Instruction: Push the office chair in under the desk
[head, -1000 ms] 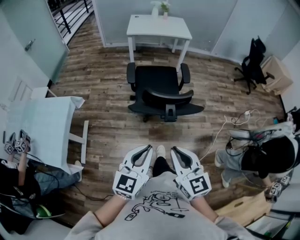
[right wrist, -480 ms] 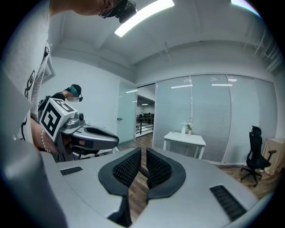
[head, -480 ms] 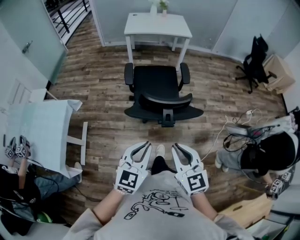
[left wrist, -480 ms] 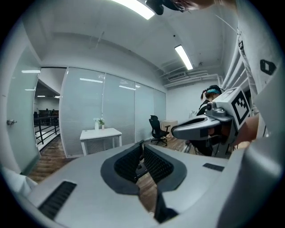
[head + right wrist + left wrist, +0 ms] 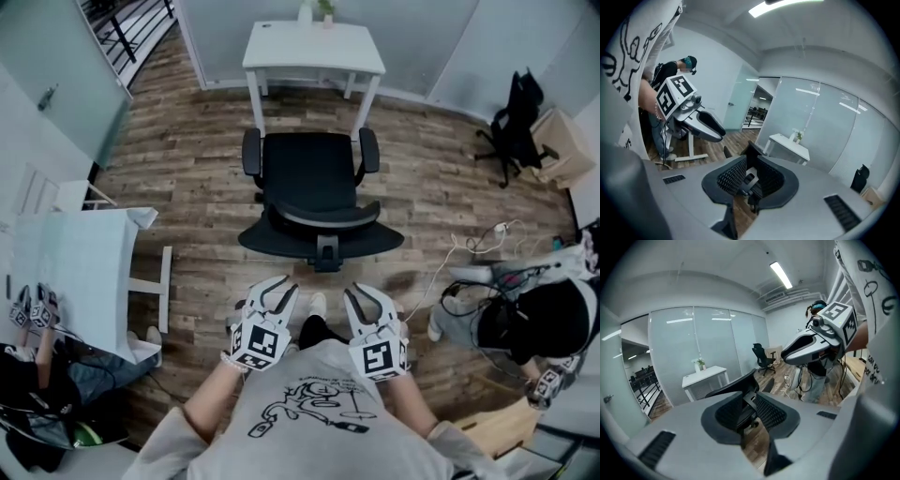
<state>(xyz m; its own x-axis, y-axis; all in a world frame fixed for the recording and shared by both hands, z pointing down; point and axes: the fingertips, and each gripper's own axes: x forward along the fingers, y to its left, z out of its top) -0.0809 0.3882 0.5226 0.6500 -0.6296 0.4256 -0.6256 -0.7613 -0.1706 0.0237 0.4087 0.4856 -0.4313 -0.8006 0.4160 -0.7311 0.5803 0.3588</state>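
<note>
desk (image 5: 312, 47) — office chair (image 5: 314, 183) before it

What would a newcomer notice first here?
The black office chair stands mid-floor, its back toward the camera, just in front of the white desk by the far wall. Nearer the camera, the left gripper and right gripper are both opening their jaws on nothing, short of the chair.

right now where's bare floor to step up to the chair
Bare boards lie between you and the office chair, and left of it up to the side table. The right side is crowded: cables and a seated person.
</note>
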